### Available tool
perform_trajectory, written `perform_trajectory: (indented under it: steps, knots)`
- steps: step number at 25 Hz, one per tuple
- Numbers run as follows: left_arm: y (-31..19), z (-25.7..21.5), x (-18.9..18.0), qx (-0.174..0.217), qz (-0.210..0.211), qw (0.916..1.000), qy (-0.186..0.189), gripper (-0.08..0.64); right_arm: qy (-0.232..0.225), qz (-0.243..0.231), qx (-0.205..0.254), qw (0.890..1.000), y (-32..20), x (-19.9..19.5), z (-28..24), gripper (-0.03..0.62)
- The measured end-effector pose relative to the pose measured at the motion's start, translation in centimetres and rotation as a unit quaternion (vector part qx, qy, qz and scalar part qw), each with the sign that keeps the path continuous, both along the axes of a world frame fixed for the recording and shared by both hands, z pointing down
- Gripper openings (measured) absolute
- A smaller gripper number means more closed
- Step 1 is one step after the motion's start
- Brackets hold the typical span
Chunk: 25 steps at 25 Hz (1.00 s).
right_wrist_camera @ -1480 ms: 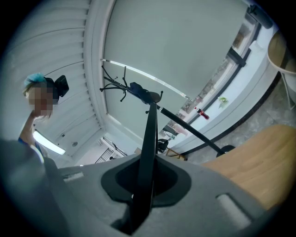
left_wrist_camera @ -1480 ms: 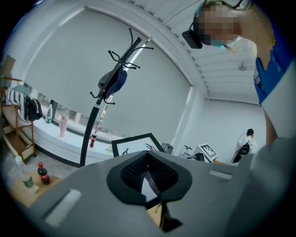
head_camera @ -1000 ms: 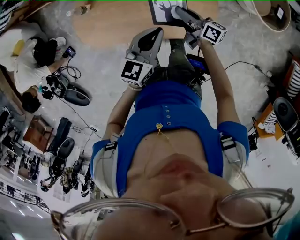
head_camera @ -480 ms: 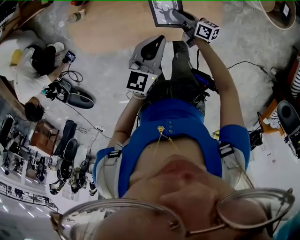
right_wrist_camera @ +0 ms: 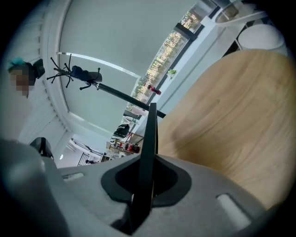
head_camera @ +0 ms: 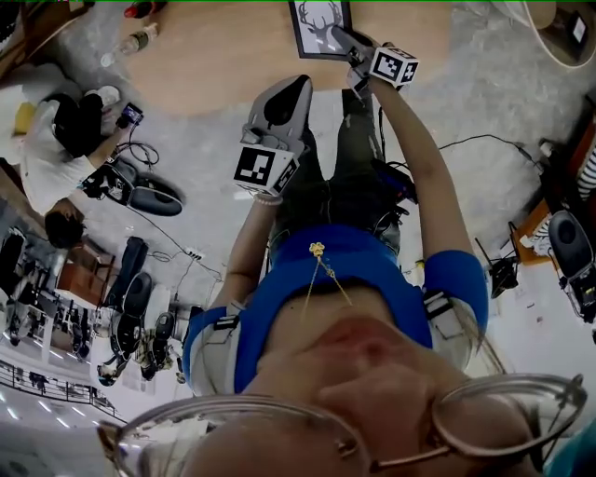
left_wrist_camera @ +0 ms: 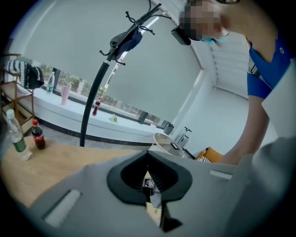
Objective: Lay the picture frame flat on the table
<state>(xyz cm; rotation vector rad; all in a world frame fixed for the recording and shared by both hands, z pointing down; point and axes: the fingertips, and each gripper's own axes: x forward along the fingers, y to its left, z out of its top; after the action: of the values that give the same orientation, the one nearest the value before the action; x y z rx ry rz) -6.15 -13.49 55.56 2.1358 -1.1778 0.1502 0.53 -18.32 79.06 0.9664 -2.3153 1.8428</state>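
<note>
Nearest you, at about 11 o'clock from your chest, your left gripper hangs short of the table edge. In the left gripper view its 2 jaws stand together with nothing between them, so it is idle.

Further out, at 12 to 1 o'clock, your right gripper reaches over the light round wooden table. Its jaws are nearly together and clamped on the lower right edge of the thin black picture frame with the white deer print. In the right gripper view the frame runs edge-on out of the jaws, with the tabletop spreading at its 3 o'clock side.

The frame looks tipped rather than flat, its printed face turned up toward you. I cannot tell whether its far edge touches the wood. A clear plastic bottle lies well apart at 10 o'clock.

You seem to be in the lowering step, with 1 gripper carrying the frame. Next, I judge, roll your right wrist until the back meets the table, then let the jaws part only once it rests level.
</note>
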Motion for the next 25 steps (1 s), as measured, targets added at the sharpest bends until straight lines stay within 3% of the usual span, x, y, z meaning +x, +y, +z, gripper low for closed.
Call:
perform_trajectory:
  steps: [7,15,19,25]
  knots:
    - [0.0,0.6,0.3,-0.014,0.003,0.9999,-0.006,-0.005,0.015,-0.006,-0.008,1.000,0.7,0.0,2.7,0.034]
    - [0.5,1.2,1.2,-0.018,0.006,0.9998,0.011,-0.005,0.041,-0.023,-0.002,0.999,1.6,-0.1,4.5,0.029]
    - [0.4,1.7,0.7,-0.017,0.002,0.9998,0.011,-0.005,0.099,-0.033,0.007,0.994,1.6,0.4,6.2,0.034]
    - [0.9,2.3,-0.4,-0.024,-0.004,0.9997,0.009,-0.005,0.201,-0.049,0.035,0.978,1.6,0.8,7.4,0.087]
